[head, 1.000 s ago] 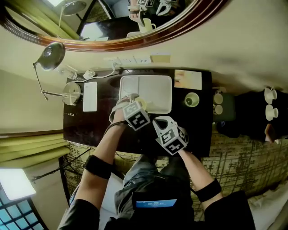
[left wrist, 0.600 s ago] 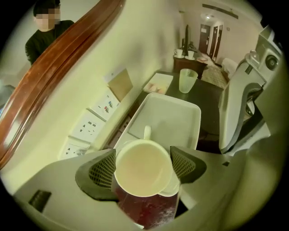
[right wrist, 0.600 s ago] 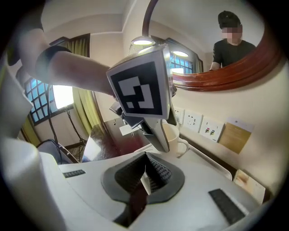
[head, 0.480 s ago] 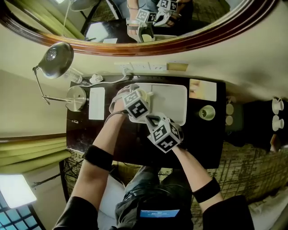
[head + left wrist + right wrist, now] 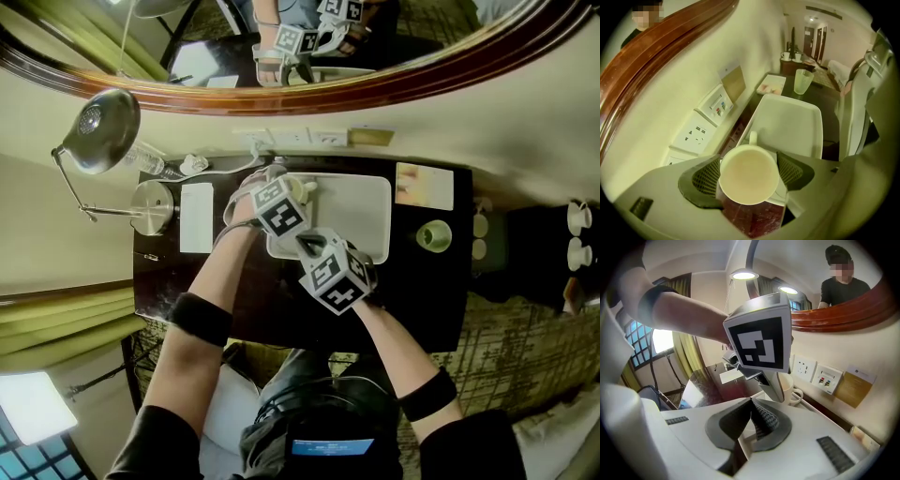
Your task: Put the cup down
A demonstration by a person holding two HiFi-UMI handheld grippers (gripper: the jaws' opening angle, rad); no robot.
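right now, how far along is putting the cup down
Looks done: the cup is at the end of the white tray, above its edge and the dark table. In hand: the left gripper has its fingers clamped on the cup's sides; the right gripper is shut and empty. Left: setting it down, if its base isn't resting already, which I can't tell, then opening the fingers and pulling away.

Cup (image 5: 747, 174) at left end of tray (image 5: 794, 124), lamp (image 5: 97, 136) left

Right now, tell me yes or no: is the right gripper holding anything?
No, the right gripper has its jaws pressed together with nothing between them.
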